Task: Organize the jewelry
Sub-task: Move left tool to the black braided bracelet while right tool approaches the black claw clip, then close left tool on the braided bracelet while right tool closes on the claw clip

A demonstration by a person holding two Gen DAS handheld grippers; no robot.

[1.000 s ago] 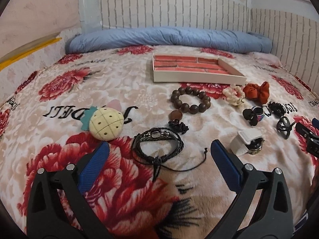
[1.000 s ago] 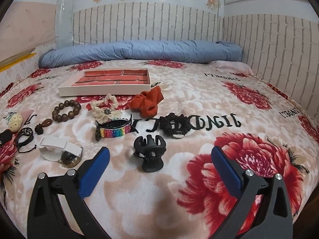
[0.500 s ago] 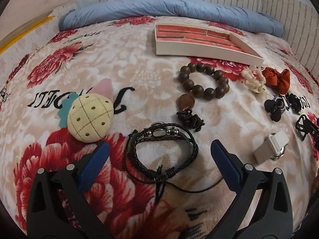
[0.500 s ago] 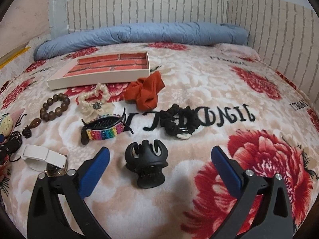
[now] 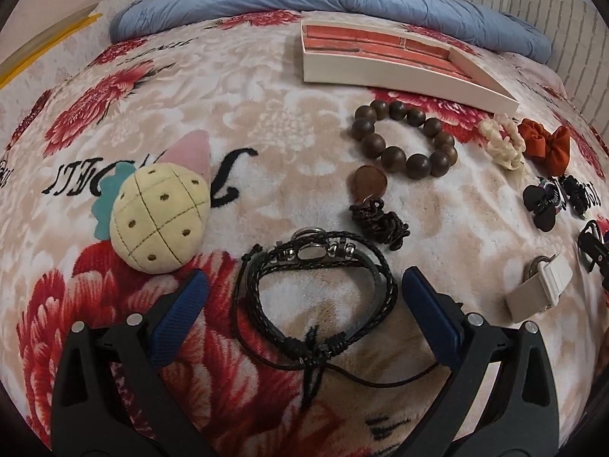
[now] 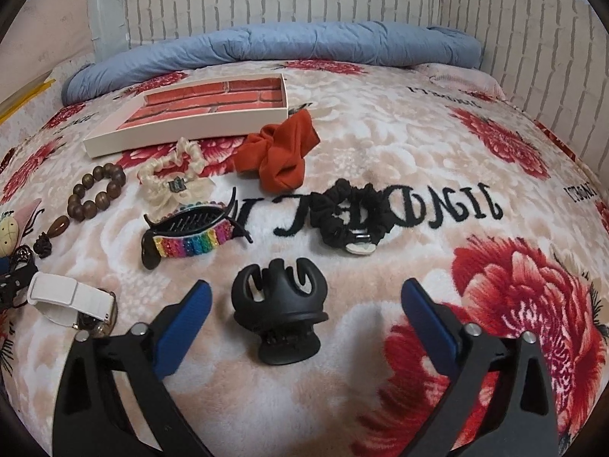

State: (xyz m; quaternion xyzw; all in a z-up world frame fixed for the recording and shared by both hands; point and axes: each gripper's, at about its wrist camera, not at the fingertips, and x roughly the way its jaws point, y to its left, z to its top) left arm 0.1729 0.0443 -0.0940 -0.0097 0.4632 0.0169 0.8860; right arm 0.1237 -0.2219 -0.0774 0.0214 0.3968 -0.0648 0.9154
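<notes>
My left gripper is open, low over the bed, its blue pads on either side of a black braided leather bracelet lying flat. My right gripper is open around a black claw hair clip, which sits nearer the left pad. A shallow white box with a red brick-pattern inside lies farther back; it also shows in the right wrist view. A brown wooden bead bracelet with a pendant and tassel lies between the leather bracelet and the box.
On the flowered blanket lie a plush pineapple, a cream scrunchie, an orange scrunchie, a black scrunchie, a rainbow hair clip and a white-strapped watch. A blue rolled quilt and brick-pattern walls lie behind.
Both grippers have moved forward and down. The leather bracelet now lies between the left pads, and the black claw clip between the right pads. Both stay open.
</notes>
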